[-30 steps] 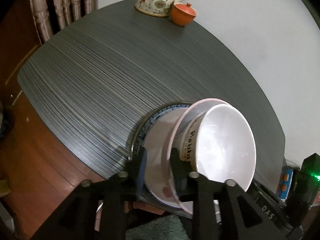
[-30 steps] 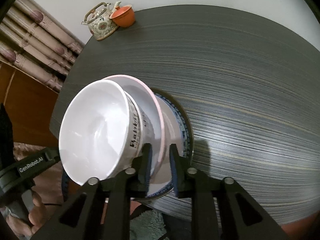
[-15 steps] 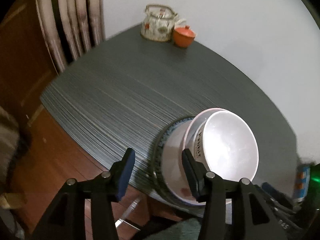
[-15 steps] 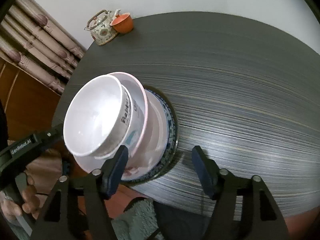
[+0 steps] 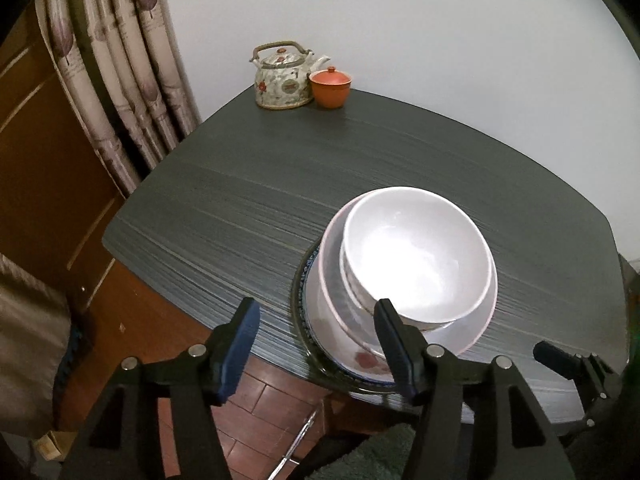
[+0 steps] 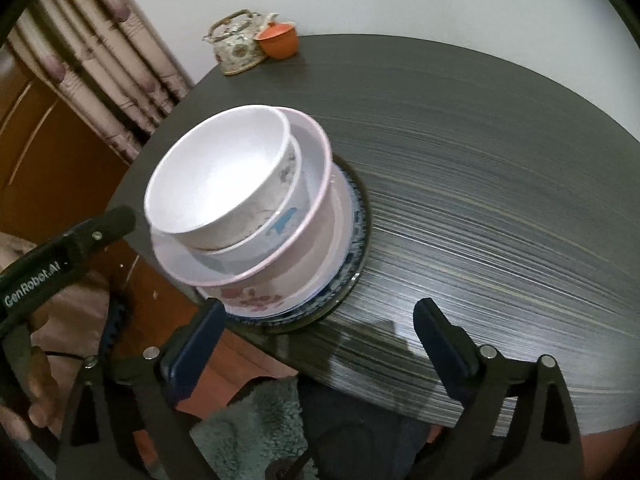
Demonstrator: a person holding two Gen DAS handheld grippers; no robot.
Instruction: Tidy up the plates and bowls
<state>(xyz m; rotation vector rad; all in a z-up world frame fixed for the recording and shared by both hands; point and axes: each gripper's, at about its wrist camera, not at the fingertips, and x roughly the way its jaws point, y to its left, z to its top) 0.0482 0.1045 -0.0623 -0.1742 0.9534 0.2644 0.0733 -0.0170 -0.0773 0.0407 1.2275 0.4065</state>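
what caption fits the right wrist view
Right hand-held gripper opening, nothing between its fingers, beside stacked bowls on plates.

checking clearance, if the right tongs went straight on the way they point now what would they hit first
Most likely the bare dark table: the right tongs, empty and opening, aim just right of the stacked bowls. Depth is unclear, so the left finger might clip the bottom plate.

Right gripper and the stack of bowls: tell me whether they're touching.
Apart. The right wrist view shows the right gripper opening, jaws spread wide, nothing between them, clear of the stack of bowls.
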